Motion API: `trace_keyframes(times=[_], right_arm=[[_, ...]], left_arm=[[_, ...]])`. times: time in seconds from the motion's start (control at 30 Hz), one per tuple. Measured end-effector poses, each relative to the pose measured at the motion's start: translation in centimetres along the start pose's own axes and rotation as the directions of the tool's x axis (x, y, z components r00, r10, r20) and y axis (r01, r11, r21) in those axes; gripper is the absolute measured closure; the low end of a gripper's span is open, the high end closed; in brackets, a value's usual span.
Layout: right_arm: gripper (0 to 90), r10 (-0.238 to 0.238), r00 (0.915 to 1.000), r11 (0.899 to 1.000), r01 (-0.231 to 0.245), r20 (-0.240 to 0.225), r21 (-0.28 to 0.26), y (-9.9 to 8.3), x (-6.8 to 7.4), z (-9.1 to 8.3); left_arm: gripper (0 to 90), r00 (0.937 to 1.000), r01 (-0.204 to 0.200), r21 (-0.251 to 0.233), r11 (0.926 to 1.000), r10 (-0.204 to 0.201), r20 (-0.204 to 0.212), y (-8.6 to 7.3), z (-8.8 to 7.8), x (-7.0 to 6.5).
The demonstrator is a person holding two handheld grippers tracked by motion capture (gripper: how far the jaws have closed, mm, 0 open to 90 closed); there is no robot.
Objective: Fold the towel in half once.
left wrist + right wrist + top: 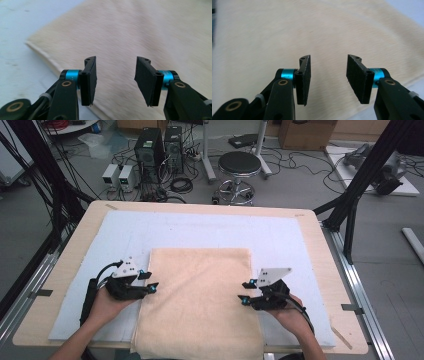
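Two layers cover the pale wooden counter (320, 245): a flat, light blue sheet (280, 235) with square corners, and on it a cream towel (200, 300), soft and napped, folded into a tall rectangle. The towel lies at the sheet's middle, its near edge hanging past the counter's front edge. Bare blue sheet runs wide on both sides and beyond the far edge. The left gripper (149, 281) hovers over the towel's left edge, jaws released with nothing between them. The right gripper (246, 291) hovers at the right edge, likewise released and empty. Their flat black pads (90, 80) are ribbed, on blue collars.
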State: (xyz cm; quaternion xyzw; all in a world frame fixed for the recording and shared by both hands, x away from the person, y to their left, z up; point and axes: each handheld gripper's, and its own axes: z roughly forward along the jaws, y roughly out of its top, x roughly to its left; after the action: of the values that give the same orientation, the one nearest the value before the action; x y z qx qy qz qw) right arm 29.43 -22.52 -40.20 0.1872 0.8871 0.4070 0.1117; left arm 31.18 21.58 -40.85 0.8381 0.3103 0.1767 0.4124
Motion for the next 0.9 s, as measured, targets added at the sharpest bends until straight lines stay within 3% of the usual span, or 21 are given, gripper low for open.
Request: trace_keyframes(times=[0.1, 0.17, 0.27, 0.33, 0.4, 0.63, 0.73, 0.77, 0.8, 0.87, 0.9], right_arm=[[51.8, 0.007, 0.999, 1.0, -0.006, 0.044, -0.007, 0.6, -1.9, 0.5], [50.5, 0.026, 0.997, 1.0, -0.025, 0.073, -0.017, 1.0, -3.1, 0.8], [49.6, 0.042, 0.9946, 0.999, -0.039, 0.095, -0.031, 1.5, -4.9, 1.6], [49.1, 0.057, 0.9937, 0.998, -0.055, 0.096, -0.026, 1.8, -6.0, 2.3], [48.9, 0.066, 0.9919, 0.998, -0.063, 0.108, -0.029, 1.9, -7.1, 3.0], [46.8, 0.107, 0.9839, 0.994, -0.109, 0.144, 0.007, 1.7, -10.5, 5.1], [46.7, 0.133, 0.979, 0.99, -0.138, 0.154, 0.019, 1.1, -11.5, 5.8], [46.9, 0.139, 0.977, 0.989, -0.146, 0.162, 0.03, 0.9, -11.7, 6.0], [48.3, 0.143, 0.9765, 0.988, -0.151, 0.161, 0.039, 0.7, -11.9, 6.3], [61.1, 0.146, 0.9776, 0.986, -0.156, 0.152, 0.054, 0.6, -12.1, 6.6], [66.6, 0.143, 0.9794, 0.987, -0.152, 0.142, 0.056, 0.7, -12.2, 6.7]], left_arm=[[52.7, 0.9978, 0.016, -0.005, 0.9999, -0.016, -0.065, 0.6, 0.6, 1.5], [53.1, 0.9946, 0.064, -0.023, 0.9977, -0.066, -0.081, 0.8, 1.1, 2.7], [53.2, 0.9868, 0.096, -0.045, 0.9944, -0.101, -0.127, 1.0, 2.1, 4.2], [53.4, 0.9844, 0.105, -0.019, 0.9943, -0.106, -0.14, 1.4, 3.0, 5.2], [53.3, 0.9847, 0.115, -0.022, 0.9931, -0.117, -0.129, 1.7, 3.7, 6.1], [50.0, 0.9869, 0.12, 0.046, 0.9917, -0.114, -0.114, 1.9, 6.7, 8.0], [61.8, 0.99, 0.106, 0.062, 0.9924, -0.099, -0.1, 1.5, 7.5, 8.1], [70.2, 0.9922, 0.101, 0.052, 0.9935, -0.097, -0.077, 1.5, 7.7, 8.1], [80.3, 0.9928, 0.078, 0.046, 0.9959, -0.074, -0.094, 1.6, 7.8, 8.0], [85.9, 0.9913, 0.062, 0.041, 0.9972, -0.057, -0.119, 1.9, 7.9, 7.9], [86.2, 0.9899, 0.078, 0.042, 0.9961, -0.072, -0.122, 2.1, 8.0, 8.1]])
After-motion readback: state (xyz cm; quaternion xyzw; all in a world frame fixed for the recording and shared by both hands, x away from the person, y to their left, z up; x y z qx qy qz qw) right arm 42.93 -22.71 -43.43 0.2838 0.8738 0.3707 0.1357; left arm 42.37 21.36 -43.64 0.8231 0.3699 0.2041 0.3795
